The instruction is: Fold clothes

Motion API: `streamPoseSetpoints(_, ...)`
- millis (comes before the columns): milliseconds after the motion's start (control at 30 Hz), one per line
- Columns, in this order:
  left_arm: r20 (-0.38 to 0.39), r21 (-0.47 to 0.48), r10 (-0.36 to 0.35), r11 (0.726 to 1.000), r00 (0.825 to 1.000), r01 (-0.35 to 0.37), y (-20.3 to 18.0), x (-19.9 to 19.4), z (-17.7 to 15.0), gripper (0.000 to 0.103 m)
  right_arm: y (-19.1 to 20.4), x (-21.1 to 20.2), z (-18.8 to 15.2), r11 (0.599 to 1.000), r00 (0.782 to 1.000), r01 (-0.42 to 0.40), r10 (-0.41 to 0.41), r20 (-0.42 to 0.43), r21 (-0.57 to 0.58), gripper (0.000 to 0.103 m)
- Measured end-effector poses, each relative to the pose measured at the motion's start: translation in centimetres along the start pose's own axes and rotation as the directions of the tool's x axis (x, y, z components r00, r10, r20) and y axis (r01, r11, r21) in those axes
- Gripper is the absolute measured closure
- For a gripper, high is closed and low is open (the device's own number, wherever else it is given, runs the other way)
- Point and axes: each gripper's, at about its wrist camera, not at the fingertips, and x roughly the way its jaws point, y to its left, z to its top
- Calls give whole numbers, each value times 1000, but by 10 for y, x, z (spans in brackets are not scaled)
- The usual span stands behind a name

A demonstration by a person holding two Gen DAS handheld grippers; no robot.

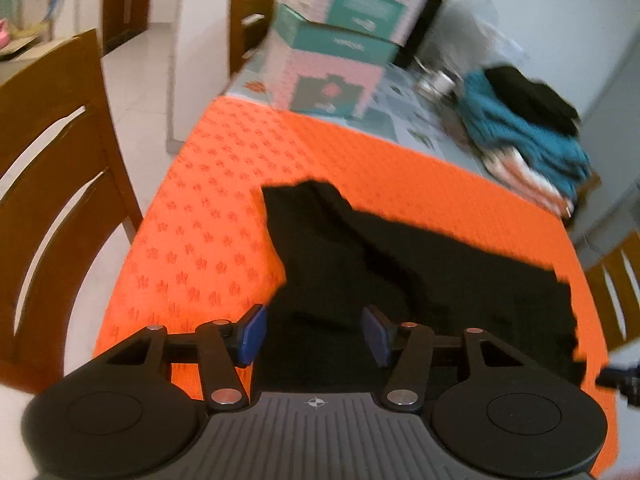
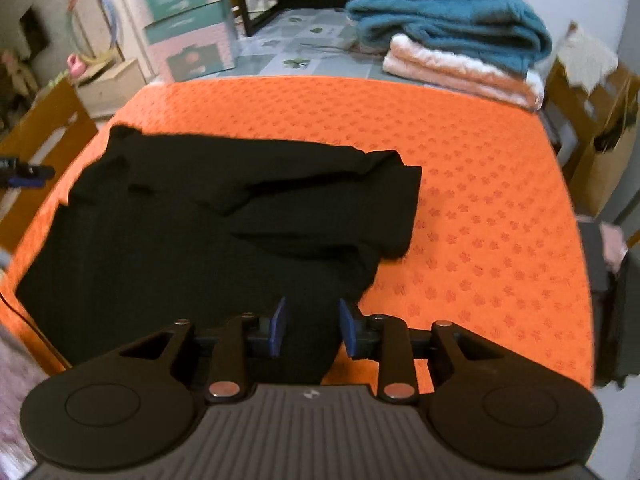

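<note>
A black garment (image 1: 400, 272) lies crumpled and partly folded over itself on the orange cloth (image 1: 208, 220) that covers the table. My left gripper (image 1: 315, 333) hovers open over the garment's near edge, its blue pads (image 1: 252, 334) wide apart. In the right wrist view the same garment (image 2: 200, 220) spreads across the left half of the orange cloth (image 2: 480, 200). My right gripper (image 2: 312, 327) stands about half open at the garment's near right corner, with black fabric showing between the pads (image 2: 347, 328). The left gripper's tip (image 2: 24, 172) shows at the left edge.
Folded teal, pink and black clothes (image 2: 452, 36) are stacked at the table's far end, beside pink and teal boxes (image 1: 340, 40). Wooden chairs (image 1: 48, 160) (image 1: 616, 280) flank the table. A brown paper bag (image 2: 608, 160) stands to the right.
</note>
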Motion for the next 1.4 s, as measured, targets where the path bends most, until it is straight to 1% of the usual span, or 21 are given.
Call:
streamPoseSetpoints(100,-42,60,-13,998,999,15,1,-9,-15,46,10,-9,-17,998,1000,-1,0,-10,-66,69)
streamPoseSetpoints(167,-69,84,-17,996,997,23,6,-16,-25,46,15,-16,-28,994,1000,-5,4,-18,-109,69)
streamPoseSetpoints(300,-121,175,-1,984,993,22,11,-28,-46,45,26,-25,-46,985,998,-29,19,-57,-171,67)
streamPoseSetpoints(367,-166,226,22,974,986,16,11,-28,-59,45,29,-26,-55,983,995,-39,22,-94,-182,67)
streamPoseSetpoints(400,-183,253,34,967,983,13,9,-27,-66,45,31,-26,-59,981,994,-44,23,-111,-189,67)
streamPoseSetpoints(533,-215,367,57,930,975,27,-4,-27,-90,45,47,-27,-72,957,993,-50,16,-121,-286,67)
streamPoseSetpoints(600,-219,423,60,905,974,39,-12,-28,-100,45,55,-28,-78,941,992,-53,12,-125,-334,66)
streamPoseSetpoints(667,-222,481,71,875,972,46,-19,-28,-108,45,63,-28,-85,923,992,-57,8,-130,-381,65)
streamPoseSetpoints(767,-221,565,98,824,970,45,-29,-25,-120,45,75,-29,-94,891,991,-62,0,-136,-450,65)
streamPoseSetpoints(800,-219,594,109,803,970,44,-32,-23,-124,45,78,-26,-96,875,991,-56,-10,-134,-481,65)
streamPoseSetpoints(867,-217,636,120,771,969,47,-35,-20,-128,45,83,-22,-100,839,991,-45,-30,-129,-542,65)
streamPoseSetpoints(967,-205,677,142,735,968,36,-38,-15,-132,45,91,-15,-106,777,991,-29,-60,-120,-629,65)
streamPoseSetpoints(1033,-193,698,140,716,971,35,-40,-15,-134,46,96,-10,-110,730,991,-19,-79,-112,-683,66)
streamPoseSetpoints(1067,-186,708,139,706,973,35,-41,-15,-134,51,99,-8,-112,706,990,-14,-88,-107,-708,66)
streamPoseSetpoints(1100,-183,714,124,699,975,45,-41,-16,-135,58,101,-6,-114,682,990,-10,-96,-102,-732,75)
streamPoseSetpoints(1133,-174,716,117,697,978,44,-41,-18,-135,80,102,-6,-115,669,991,-7,-95,-95,-743,81)
streamPoseSetpoints(1167,-165,717,111,696,980,42,-40,-20,-135,89,103,-7,-116,658,992,-4,-94,-87,-753,87)
streamPoseSetpoints(1200,-156,719,104,694,982,41,-39,-22,-134,90,103,-9,-116,652,992,0,-95,-81,-758,91)
streamPoseSetpoints(1233,-148,710,90,703,985,42,-38,-26,-133,91,104,-12,-114,658,993,3,-91,-76,-753,92)
streamPoseSetpoints(1400,-112,621,52,783,992,29,-36,-59,-113,92,102,-52,-96,702,997,29,-75,-32,-712,94)
